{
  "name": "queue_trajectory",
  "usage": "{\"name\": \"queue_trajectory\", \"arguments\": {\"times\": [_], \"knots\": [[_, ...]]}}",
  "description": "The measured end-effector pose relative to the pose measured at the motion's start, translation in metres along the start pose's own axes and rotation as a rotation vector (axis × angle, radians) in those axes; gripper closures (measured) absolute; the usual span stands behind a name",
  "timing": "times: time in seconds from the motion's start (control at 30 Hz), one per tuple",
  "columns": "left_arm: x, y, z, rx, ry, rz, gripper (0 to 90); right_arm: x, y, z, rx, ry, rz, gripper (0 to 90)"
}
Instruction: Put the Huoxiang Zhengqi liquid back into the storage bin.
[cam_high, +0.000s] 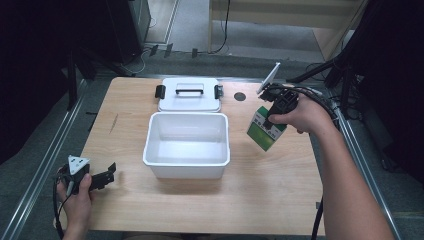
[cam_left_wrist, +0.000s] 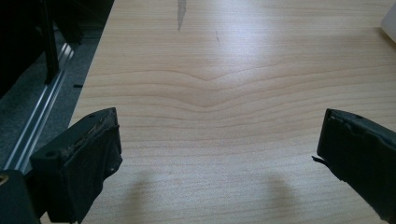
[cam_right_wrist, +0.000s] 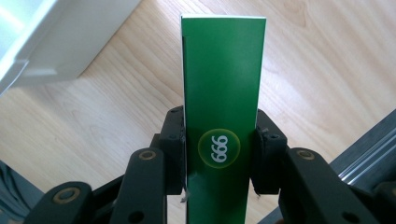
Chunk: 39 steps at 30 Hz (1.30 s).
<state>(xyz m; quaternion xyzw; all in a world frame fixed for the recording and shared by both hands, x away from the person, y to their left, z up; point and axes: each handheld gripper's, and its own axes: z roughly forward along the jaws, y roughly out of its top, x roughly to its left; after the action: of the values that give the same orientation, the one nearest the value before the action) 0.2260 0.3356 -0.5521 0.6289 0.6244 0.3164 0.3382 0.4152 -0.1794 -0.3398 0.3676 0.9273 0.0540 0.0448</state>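
A white rectangular plastic tub (cam_high: 186, 145) stands open near the middle of the light wooden table (cam_high: 260, 200), and its inside is bare white, with nothing lying in it. Directly behind it, touching or nearly touching its far rim, lies the matching white plastic lid (cam_high: 189, 95), flat on the table, with a black handle on top and a black clip at each short end. A small dark round disc (cam_high: 240, 96) sits in the tabletop just to the right of the lid.

The right gripper (cam_high: 272, 114) is held over the table to the right of the tub, its jaws closed on the two narrow sides of a small green and white cardboard box (cam_high: 266, 129). In the high view the box hangs tilted, its lower corner above or at the wood, apart from the tub's right wall. In the right gripper view the box (cam_right_wrist: 222, 107) rises straight up between the black jaws, and a round yellow-green badge printed with "999" sits level with the pads (cam_right_wrist: 175, 149); a corner of the white tub (cam_right_wrist: 60, 37) shows at the upper left.

The left gripper (cam_high: 111, 172) is at the near left corner of the table, well apart from the tub, held low in the person's left hand (cam_high: 77, 197). In the left gripper view its jaws are spread wide with only bare wood between them.
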Motion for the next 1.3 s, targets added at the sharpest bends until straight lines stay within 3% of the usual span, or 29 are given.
{"name": "queue_trajectory", "arguments": {"times": [0.27, 0.3, 0.37, 0.57, 0.67, 0.7, 0.73, 0.83, 1.07, 1.1, 1.3], "knots": [[0.000, 0.000, 0.000, 0.000, 0.001, 0.002, 0.5, 0.010, -0.003, -0.017, -0.011, -0.030, -0.114, 64.4], [0.000, 0.000, 0.000, 0.000, 0.001, 0.002, 0.5, 0.014, -0.003, -0.021, -0.014, -0.039, -0.149, 64.4], [0.000, 0.000, 0.000, 0.000, 0.001, 0.001, 0.5, 0.015, -0.003, -0.022, -0.014, -0.040, -0.155, 64.5], [0.000, 0.000, 0.000, 0.000, 0.002, 0.000, 0.5, 0.025, -0.002, -0.033, -0.038, -0.016, -0.238, 64.6], [0.000, 0.000, 0.000, 0.000, 0.002, 0.001, 0.5, 0.031, -0.002, -0.039, -0.054, -0.034, -0.321, 64.5], [0.000, 0.000, 0.000, 0.000, 0.001, 0.000, 0.5, 0.037, -0.001, -0.042, -0.065, -0.047, -0.386, 64.5], [0.000, 0.000, 0.000, 0.000, 0.001, 0.000, 0.5, 0.037, -0.001, -0.042, -0.065, -0.047, -0.386, 64.5], [0.000, 0.000, 0.000, 0.000, 0.000, -0.001, 0.5, 0.044, 0.000, -0.046, -0.067, -0.043, -0.456, 64.5], [0.000, 0.000, 0.000, -0.001, 0.001, -0.001, 0.5, 0.051, 0.002, -0.051, -0.055, -0.039, -0.523, 64.5], [0.000, 0.000, 0.000, -0.001, 0.000, -0.002, 0.5, 0.053, 0.003, -0.052, -0.052, -0.036, -0.550, 64.5], [0.000, 0.000, 0.000, 0.001, -0.001, 0.000, 0.5, 0.053, 0.004, -0.060, -0.070, -0.030, -0.570, 64.5]]}}
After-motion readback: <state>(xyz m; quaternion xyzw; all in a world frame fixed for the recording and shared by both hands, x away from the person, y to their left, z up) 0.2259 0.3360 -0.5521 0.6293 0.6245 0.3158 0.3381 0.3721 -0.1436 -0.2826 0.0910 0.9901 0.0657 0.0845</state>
